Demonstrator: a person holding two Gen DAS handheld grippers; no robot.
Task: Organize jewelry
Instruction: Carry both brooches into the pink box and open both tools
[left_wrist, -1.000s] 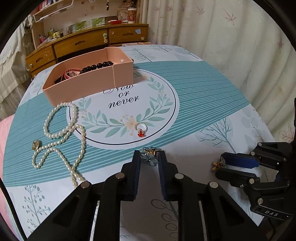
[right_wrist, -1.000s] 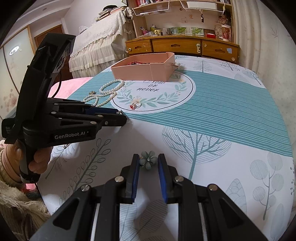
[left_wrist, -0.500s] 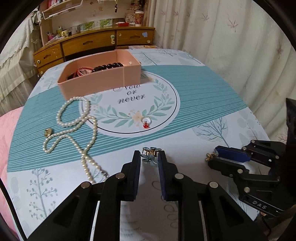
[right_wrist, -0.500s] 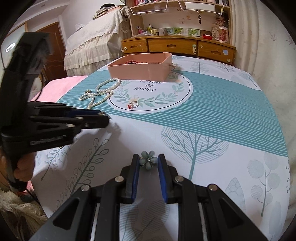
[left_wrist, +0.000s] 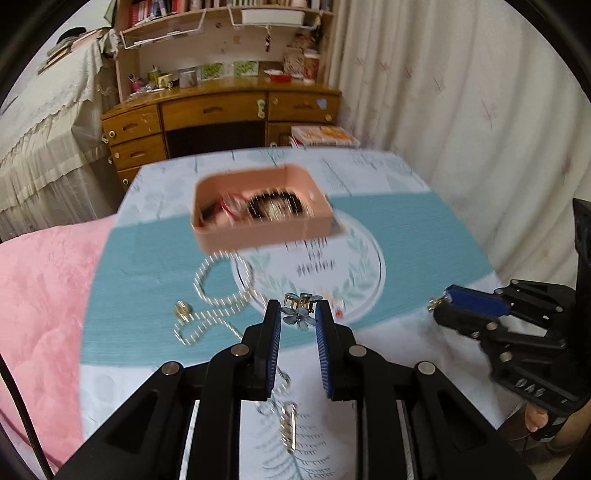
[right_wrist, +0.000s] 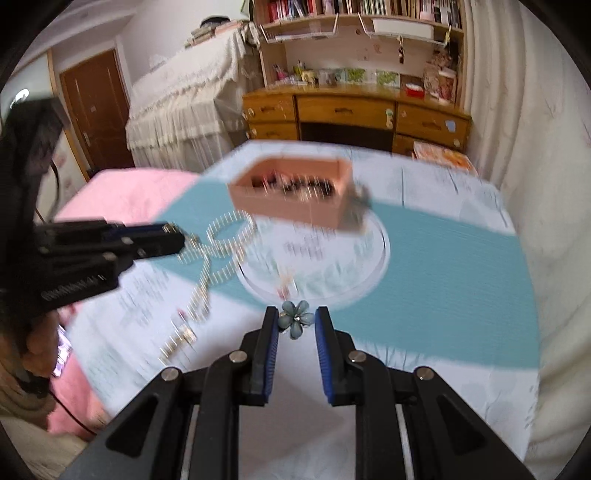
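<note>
The left gripper is closed on a little blue flower clip, which is pinched between the blue pads right at the fingertips, gold claw side up. Same deal on the other side: the right gripper is clamped on a matching blue flower piece, petals facing the camera. Both are held up in the air above the table, so the cloth below is pretty smeared with blur. The pink box is seen further back on the teal band of the tablecloth, with dark beads and something red inside, though the contents can't really be made out. A pearl necklace is looped on the cloth in front of the box, toward its left, and a small gold piece is lying just beside it. A ring with a red bit is sitting on the round printed design, partly hidden behind the left gripper's right finger. A pink blanket is seen off the table's left edge.
</note>
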